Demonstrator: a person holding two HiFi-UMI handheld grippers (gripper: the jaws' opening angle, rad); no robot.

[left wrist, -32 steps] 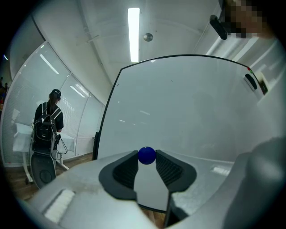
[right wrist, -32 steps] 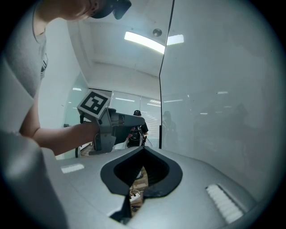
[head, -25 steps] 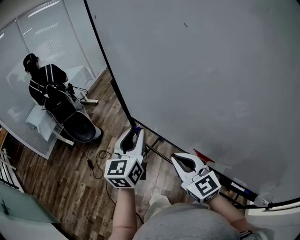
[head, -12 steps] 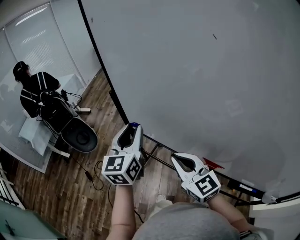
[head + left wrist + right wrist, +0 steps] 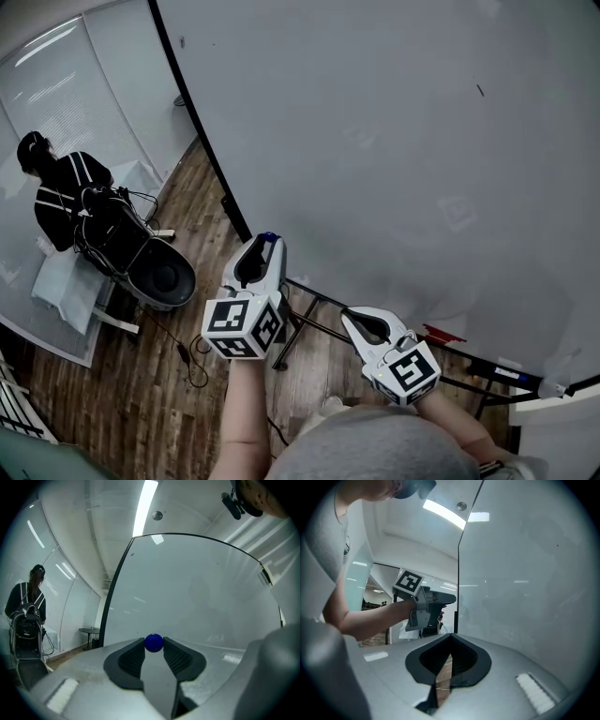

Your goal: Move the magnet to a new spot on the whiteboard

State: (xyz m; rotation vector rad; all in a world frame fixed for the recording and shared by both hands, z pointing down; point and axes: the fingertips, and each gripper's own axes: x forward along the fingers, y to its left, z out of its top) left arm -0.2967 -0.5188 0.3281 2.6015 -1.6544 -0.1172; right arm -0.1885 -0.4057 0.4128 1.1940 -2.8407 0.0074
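Note:
A small blue ball-shaped magnet [image 5: 153,642] sits between the tips of my left gripper [image 5: 153,645], which is shut on it. In the head view the magnet [image 5: 270,236] shows at the tip of the left gripper [image 5: 268,242], held off the lower left edge of the large whiteboard [image 5: 394,141], not touching it. My right gripper [image 5: 349,319] hangs lower and to the right, below the board; its fingertips [image 5: 450,635] meet with nothing between them. The right gripper view also catches the left gripper [image 5: 423,603] from the side.
The whiteboard stands on a black frame [image 5: 211,159] with legs [image 5: 309,319] on a wooden floor. Its tray holds a red item [image 5: 443,334] and a marker [image 5: 497,372]. At the far left a person [image 5: 56,187] sits by a dark chair [image 5: 155,267] and a glass wall.
The left gripper with the magnet has risen a little along the whiteboard's lower left edge, and the head view has shifted. The right gripper has stayed put.

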